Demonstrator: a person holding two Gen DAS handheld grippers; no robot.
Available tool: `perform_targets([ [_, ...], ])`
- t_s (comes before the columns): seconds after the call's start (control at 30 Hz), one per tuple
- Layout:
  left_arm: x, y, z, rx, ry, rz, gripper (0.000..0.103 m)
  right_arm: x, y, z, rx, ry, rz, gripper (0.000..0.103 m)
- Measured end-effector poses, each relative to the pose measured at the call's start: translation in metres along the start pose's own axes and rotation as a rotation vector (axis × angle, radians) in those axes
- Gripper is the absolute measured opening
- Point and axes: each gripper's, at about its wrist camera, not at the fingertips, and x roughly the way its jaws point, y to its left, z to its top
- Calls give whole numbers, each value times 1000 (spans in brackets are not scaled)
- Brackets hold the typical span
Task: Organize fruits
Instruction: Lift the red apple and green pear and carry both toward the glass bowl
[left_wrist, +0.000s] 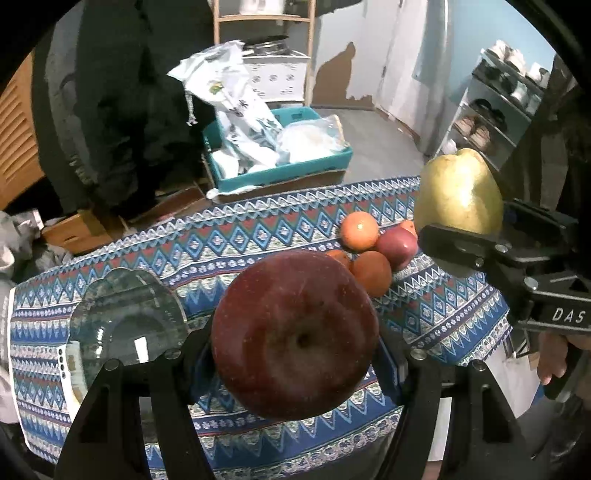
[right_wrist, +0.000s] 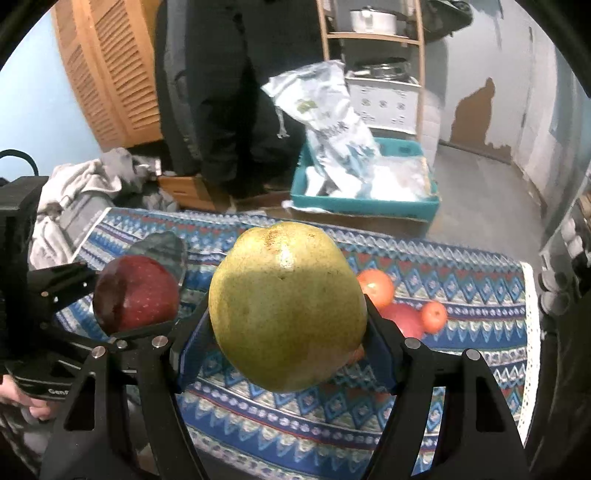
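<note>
A clear glass plate (left_wrist: 125, 317) sits at the left of a patterned tablecloth (left_wrist: 258, 236). Beside it, the left gripper (left_wrist: 295, 347) clamps a dark red apple (left_wrist: 295, 332), lifted above the cloth. Further right, a cluster of oranges (left_wrist: 359, 230) and a smaller red fruit (left_wrist: 397, 246) rests on the cloth. At far right, the right gripper (right_wrist: 288, 317) grips a yellow-green pear (right_wrist: 286, 306) — also raised off the table.
</note>
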Motion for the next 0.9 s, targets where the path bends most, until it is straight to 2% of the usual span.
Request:
perform_targets([
  [0.37,-15,47,-12,-63,-29,52,72,24,47,25,-40,13,66,74],
  [0.9,-19,130,-38,-202,-9,128,72,83,128,51,-131,71,170,74],
])
